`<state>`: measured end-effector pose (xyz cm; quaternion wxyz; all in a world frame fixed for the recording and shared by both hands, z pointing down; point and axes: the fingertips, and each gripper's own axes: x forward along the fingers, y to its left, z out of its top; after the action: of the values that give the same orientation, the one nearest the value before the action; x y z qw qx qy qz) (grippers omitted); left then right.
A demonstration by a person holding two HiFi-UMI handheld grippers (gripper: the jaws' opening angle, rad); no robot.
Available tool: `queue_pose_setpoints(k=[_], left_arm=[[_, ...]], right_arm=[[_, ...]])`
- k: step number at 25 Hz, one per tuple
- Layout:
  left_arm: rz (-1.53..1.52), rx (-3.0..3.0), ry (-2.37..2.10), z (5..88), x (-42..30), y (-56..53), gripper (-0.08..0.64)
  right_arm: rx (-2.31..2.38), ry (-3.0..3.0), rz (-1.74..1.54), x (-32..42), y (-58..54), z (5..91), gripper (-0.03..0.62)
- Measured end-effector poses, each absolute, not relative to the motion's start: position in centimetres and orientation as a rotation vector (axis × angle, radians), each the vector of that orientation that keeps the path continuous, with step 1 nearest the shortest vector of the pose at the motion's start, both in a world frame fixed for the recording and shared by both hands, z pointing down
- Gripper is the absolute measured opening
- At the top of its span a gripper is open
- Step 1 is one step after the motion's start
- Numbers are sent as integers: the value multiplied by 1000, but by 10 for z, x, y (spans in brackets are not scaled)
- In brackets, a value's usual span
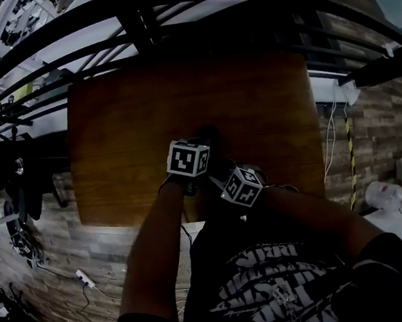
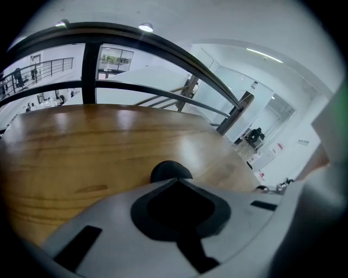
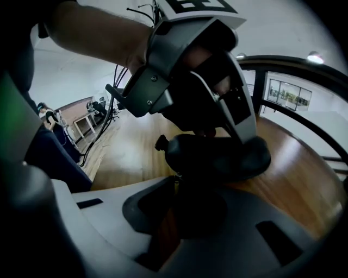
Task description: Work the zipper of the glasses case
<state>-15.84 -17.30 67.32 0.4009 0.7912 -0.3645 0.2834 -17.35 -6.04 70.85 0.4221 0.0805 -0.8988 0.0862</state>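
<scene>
A black glasses case (image 3: 215, 158) lies on the brown wooden table (image 1: 125, 129), close to its near edge. My left gripper (image 3: 239, 138) comes down on the case from above and is shut on it, one grey finger (image 3: 242, 111) against its top. In the left gripper view only a dark hump of the case (image 2: 170, 169) shows over the gripper body. My right gripper (image 3: 176, 182) sits at the case's near end, narrowly closed, with a small metal zipper pull (image 3: 175, 175) in its mouth. From the head view both marker cubes stand side by side, the left gripper (image 1: 201, 146) just ahead of the right gripper (image 1: 221, 164).
A black metal railing (image 1: 169, 9) curves beyond the table's far edge. The table's near edge (image 1: 121, 220) runs just under both hands, with the person's arms and printed shirt below it. A white power strip (image 1: 85, 279) and cables lie on the floor at the left.
</scene>
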Motion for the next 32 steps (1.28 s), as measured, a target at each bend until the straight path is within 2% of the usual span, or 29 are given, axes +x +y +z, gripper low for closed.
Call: queue_pose_setpoints(k=[11,18,27,32], left_arm=[[664,2022,-977,670,-161,-173,5],[592,1973,-1002,669,-164,-174,5],[585,1932,-1097,665,-163,-171,5],[567,1943,-1091,667,-166,-173,5]], right_arm=[[241,-2273,423,-192,-44,706,23],[74,-2255,380,-208,-15,703,18],[383,-2199,526,-160,-52,699,20],[379,-2195,506,-175,-55,700,69]])
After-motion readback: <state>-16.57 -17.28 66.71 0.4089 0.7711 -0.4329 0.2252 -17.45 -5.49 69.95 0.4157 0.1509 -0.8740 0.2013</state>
